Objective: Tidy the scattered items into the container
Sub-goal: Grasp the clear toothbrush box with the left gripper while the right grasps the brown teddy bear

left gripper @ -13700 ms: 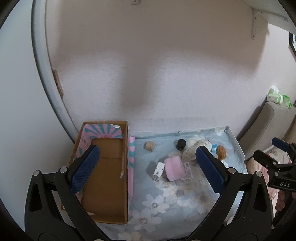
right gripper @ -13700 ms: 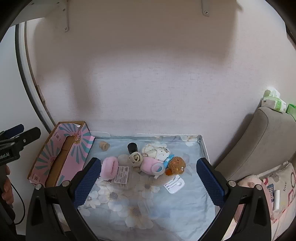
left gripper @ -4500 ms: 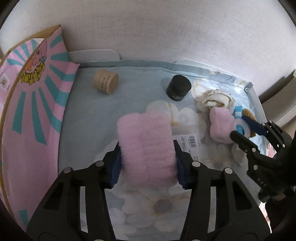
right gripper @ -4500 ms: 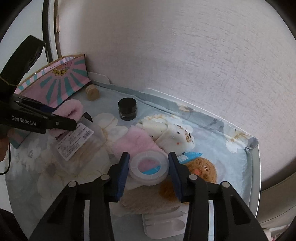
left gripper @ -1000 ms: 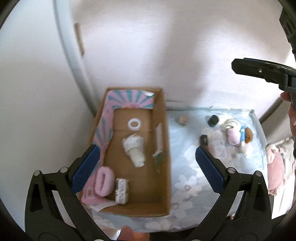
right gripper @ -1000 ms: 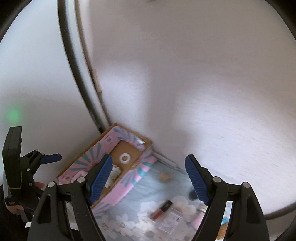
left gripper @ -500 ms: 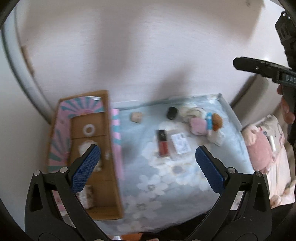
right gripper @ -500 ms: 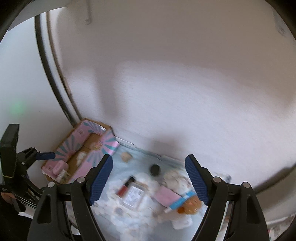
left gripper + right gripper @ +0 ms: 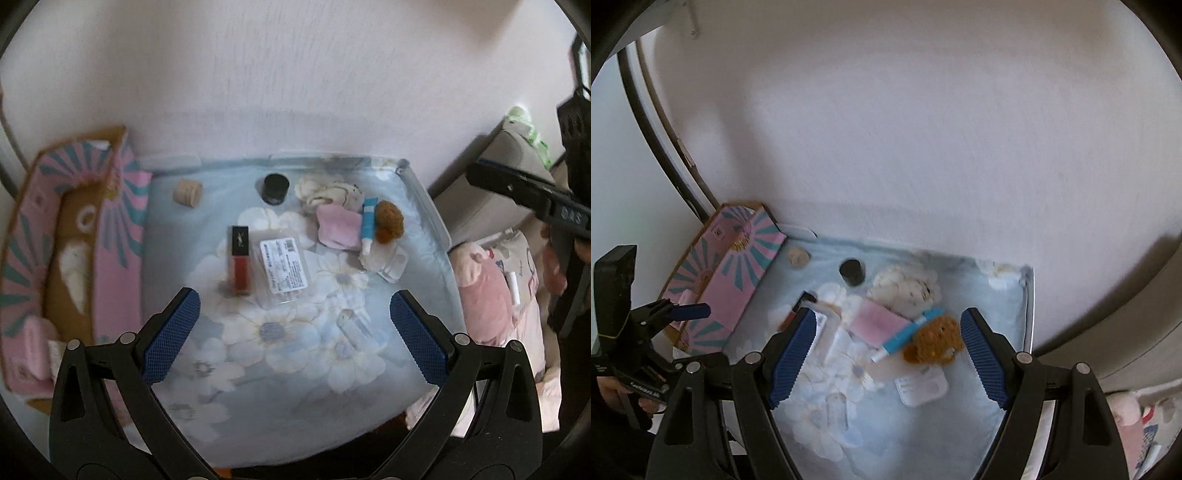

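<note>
Grippers both spread wide and empty: left gripper [image 9: 295, 328] low centre of its view, right gripper [image 9: 886, 354] likewise, held high, probably for picking the next target. Red lip gloss [image 9: 240, 254] and flat labelled packet [image 9: 283, 271] lie side by side, mid-frame, above the left jaws. Blue tube [image 9: 368, 223] rests on pink cloth [image 9: 340, 226] beside brown plush [image 9: 388, 221], right of centre. Cardboard box [image 9: 110, 236] at left edge is the drop point; it already holds items.
</note>
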Motion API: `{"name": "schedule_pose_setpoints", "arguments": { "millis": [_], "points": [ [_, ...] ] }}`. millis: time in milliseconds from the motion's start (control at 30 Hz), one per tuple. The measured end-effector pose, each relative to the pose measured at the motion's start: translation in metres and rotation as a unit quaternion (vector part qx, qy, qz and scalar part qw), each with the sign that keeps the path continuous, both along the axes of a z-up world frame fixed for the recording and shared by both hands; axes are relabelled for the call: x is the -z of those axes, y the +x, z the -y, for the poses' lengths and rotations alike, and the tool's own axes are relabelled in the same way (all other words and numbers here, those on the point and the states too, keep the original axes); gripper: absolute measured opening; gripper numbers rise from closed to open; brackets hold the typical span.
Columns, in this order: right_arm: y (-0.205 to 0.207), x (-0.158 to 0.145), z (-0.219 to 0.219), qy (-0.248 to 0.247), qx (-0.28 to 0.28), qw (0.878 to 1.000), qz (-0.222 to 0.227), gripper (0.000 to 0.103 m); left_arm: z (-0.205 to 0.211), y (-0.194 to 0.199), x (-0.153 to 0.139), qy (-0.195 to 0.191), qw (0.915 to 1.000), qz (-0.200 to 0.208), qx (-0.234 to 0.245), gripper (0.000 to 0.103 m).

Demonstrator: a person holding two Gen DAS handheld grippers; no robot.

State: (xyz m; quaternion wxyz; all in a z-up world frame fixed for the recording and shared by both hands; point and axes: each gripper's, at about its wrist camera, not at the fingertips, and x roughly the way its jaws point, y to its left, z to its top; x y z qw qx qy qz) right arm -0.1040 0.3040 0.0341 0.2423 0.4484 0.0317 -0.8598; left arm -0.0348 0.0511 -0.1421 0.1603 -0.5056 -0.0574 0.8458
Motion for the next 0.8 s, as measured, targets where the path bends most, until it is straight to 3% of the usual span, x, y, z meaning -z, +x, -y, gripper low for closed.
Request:
{"name": "schedule_pose_setpoints", "arguments": {
  "millis": [433,633,800],
  "points": [
    [-0.042,0.115,-0.034,-0.011,-0.019,0.997,0.074,0.077,-0.044,-0.039,0.085,-0.062,0.996,0.02,-0.062,0.093],
    [-0.055,0.136,-0.031,-0.034,-0.027,0.994,0.101,0.077,-0.047,-0.052,0.107,-0.079,0.9939,0.036,-0.067,0.093],
    [-0.062,0.144,-0.026,-0.048,-0.035,0.992,0.111,0.077,-0.055,-0.053,0.109,-0.101,0.9925,0.029,-0.062,0.085]
  ]
}}
